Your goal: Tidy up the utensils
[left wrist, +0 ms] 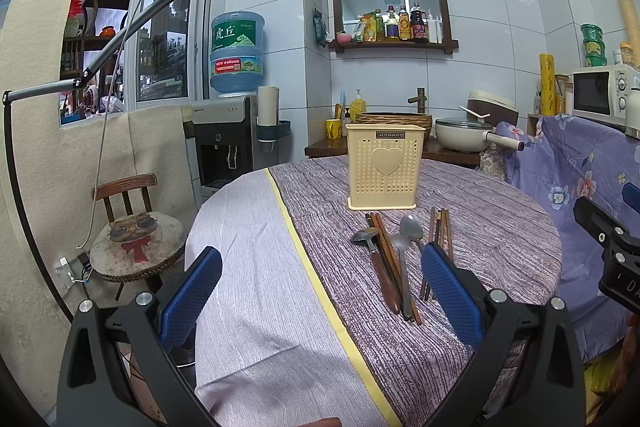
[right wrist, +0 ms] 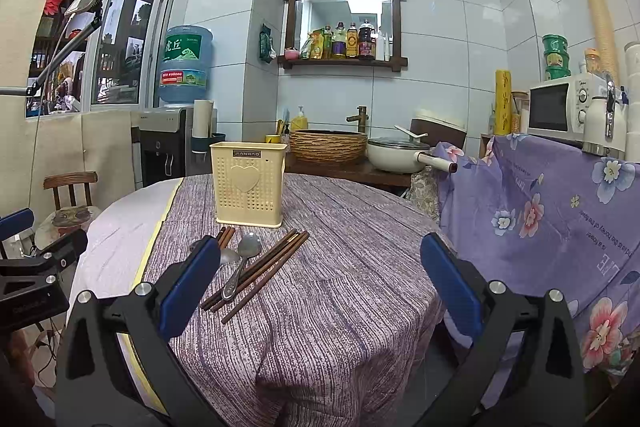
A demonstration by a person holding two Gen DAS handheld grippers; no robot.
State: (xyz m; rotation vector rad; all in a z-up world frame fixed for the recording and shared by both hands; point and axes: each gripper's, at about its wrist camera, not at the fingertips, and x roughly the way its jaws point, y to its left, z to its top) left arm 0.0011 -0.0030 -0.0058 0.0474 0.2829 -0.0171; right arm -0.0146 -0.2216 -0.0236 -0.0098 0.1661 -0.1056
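We see a round tabletop (left wrist: pixel 500 227) under a purple striped cloth, its left part covered by a paler cloth with a yellow border; the rim curves away on both sides, with a chair (left wrist: pixel 136 227) off its left edge and a flowered sheet (right wrist: pixel 540 207) draped just past its right edge. The cloth in front of us lies bare, and so does the stretch to the right of the utensils.

We hold the left tool (left wrist: pixel 320 291) low over the near edge, pointing toward the far wall, jaws spread wide and holding nothing. The right tool (right wrist: pixel 320 283) sits level beside it, equally wide apart and empty.

The cream perforated utensil holder (left wrist: pixel 385 167) stands upright toward the far side. Just in front of it lie the utensils: one bunch of chopsticks (left wrist: pixel 394 267), a wooden-handled spoon (left wrist: pixel 376 263), two metal spoons (left wrist: pixel 404 251), and a second bunch of chopsticks (right wrist: pixel 260 269). They rest ahead of both tools, nearest the left tool's right finger.
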